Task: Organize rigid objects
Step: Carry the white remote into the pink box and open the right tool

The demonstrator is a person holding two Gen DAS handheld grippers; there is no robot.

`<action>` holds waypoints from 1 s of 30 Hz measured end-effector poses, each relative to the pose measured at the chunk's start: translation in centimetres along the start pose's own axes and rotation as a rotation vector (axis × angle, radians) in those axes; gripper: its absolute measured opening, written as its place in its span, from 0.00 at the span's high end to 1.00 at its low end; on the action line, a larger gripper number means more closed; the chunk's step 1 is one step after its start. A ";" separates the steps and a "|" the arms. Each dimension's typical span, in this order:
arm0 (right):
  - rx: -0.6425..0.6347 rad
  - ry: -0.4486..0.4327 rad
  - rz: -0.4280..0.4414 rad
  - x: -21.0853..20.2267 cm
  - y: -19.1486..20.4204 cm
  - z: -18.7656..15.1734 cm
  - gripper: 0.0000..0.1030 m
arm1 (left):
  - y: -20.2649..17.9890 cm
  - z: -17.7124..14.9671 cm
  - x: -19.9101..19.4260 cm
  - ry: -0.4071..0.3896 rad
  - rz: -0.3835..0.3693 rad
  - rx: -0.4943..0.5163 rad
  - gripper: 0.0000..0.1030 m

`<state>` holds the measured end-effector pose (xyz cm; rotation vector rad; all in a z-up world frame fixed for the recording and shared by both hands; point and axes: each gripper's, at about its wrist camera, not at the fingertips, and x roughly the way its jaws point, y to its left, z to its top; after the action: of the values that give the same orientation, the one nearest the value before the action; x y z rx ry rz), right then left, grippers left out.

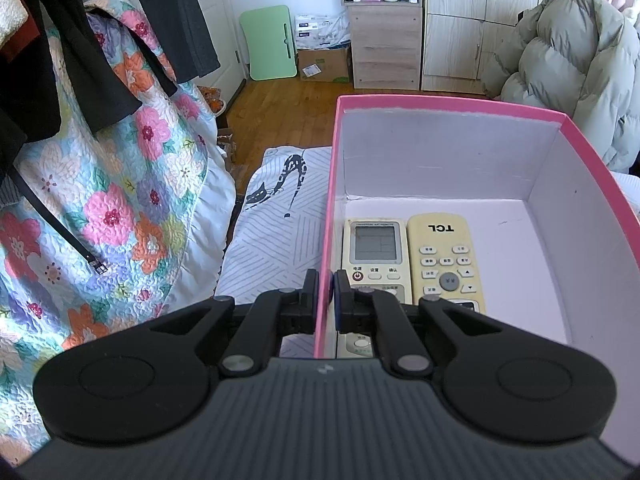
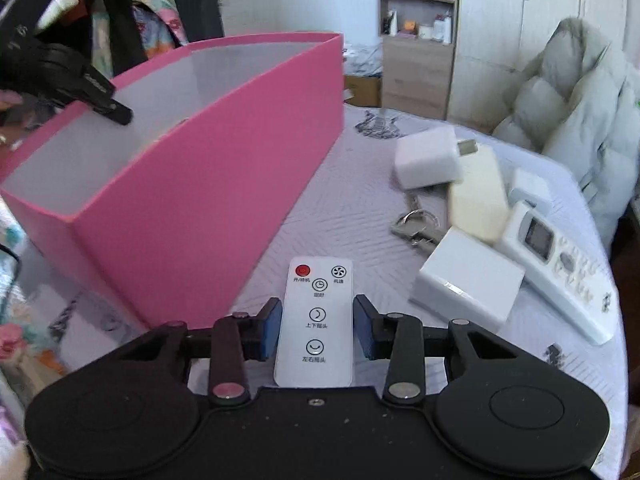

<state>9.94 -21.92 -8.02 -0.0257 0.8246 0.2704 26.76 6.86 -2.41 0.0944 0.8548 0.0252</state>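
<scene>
A pink box with a white inside stands on the table. Two remotes lie in it side by side: a grey-screened one and a yellowed TCL one. My left gripper is shut on the box's left wall. In the right wrist view the box is at the left with my left gripper on its far wall. My right gripper is open, its pads on either side of a flat white fan remote, with small gaps.
On the patterned tablecloth right of the box lie white chargers, a cream block, keys, a white adapter and a long white remote. A puffy coat hangs at the right; a floral quilt at the left.
</scene>
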 end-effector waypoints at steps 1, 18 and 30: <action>0.018 0.000 0.012 -0.3 -0.3 -0.1 0.57 | 0.2 0.0 0.0 0.001 -0.006 -0.005 0.94; -0.021 -0.216 0.026 -8.2 -0.1 3.4 0.57 | 0.3 0.1 0.2 0.010 -0.020 -0.019 0.94; -0.545 -0.024 0.436 -5.1 7.3 14.4 0.57 | 0.3 0.0 0.3 0.012 -0.028 -0.034 0.94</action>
<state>15.19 -14.19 6.09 -0.3554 0.7058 0.9000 26.98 7.13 -2.61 0.0500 0.8670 0.0142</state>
